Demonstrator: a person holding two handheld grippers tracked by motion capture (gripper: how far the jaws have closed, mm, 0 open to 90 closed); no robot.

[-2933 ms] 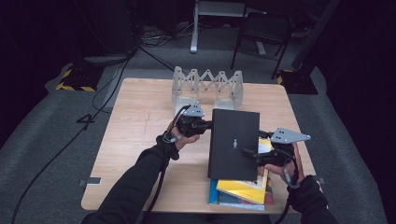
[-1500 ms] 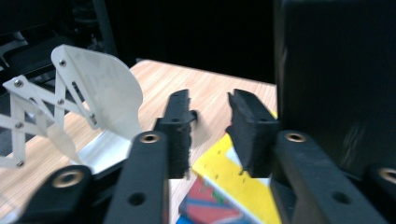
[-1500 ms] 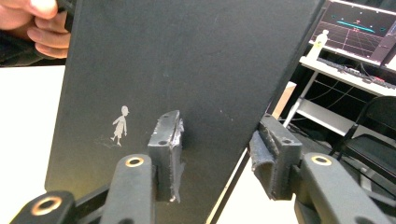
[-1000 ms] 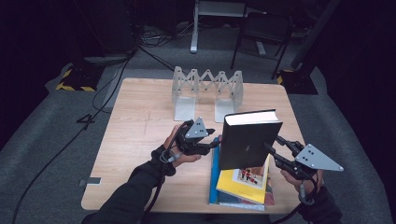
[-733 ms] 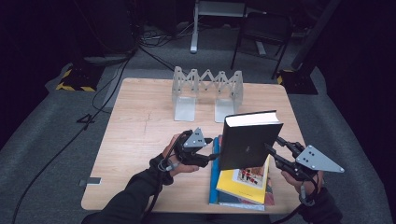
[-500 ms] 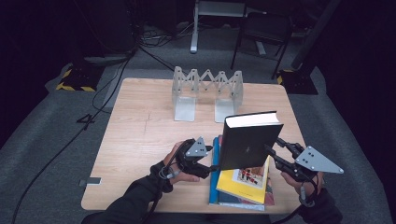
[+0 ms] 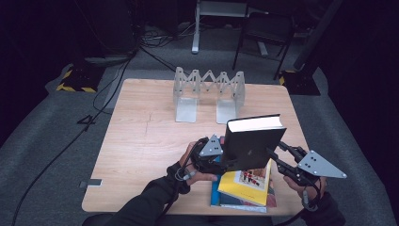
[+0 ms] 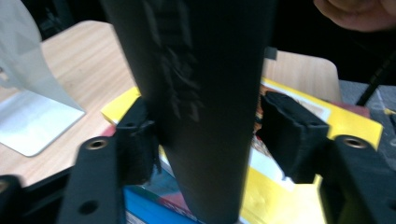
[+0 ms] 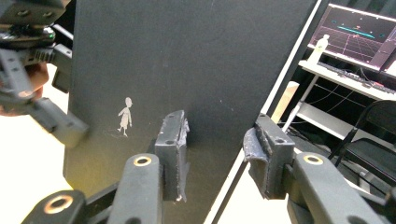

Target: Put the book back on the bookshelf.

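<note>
Above the yellow book point(image 7: 247, 181) on the table point(image 7: 141, 141), your right claw point(image 7: 277, 157) pinches the upright black book point(image 7: 251, 143). It's stiff, heavy, smooth-covered. Your left claw point(image 8: 205, 140) straddles the spine, just closing, one pad apart; grip low.

A light wooden table point(image 7: 141, 141) stands on grey carpeted floor point(image 7: 51, 141). At twelve o'clock on its top, near the far edge, a grey accordion-style bookend rack point(image 7: 209, 94) rests on two flat feet. At about five o'clock, close to the near edge, a stack of books point(image 7: 244, 188) lies flat, a yellow one uppermost over a blue one. The nine o'clock half is bare wood.
</note>
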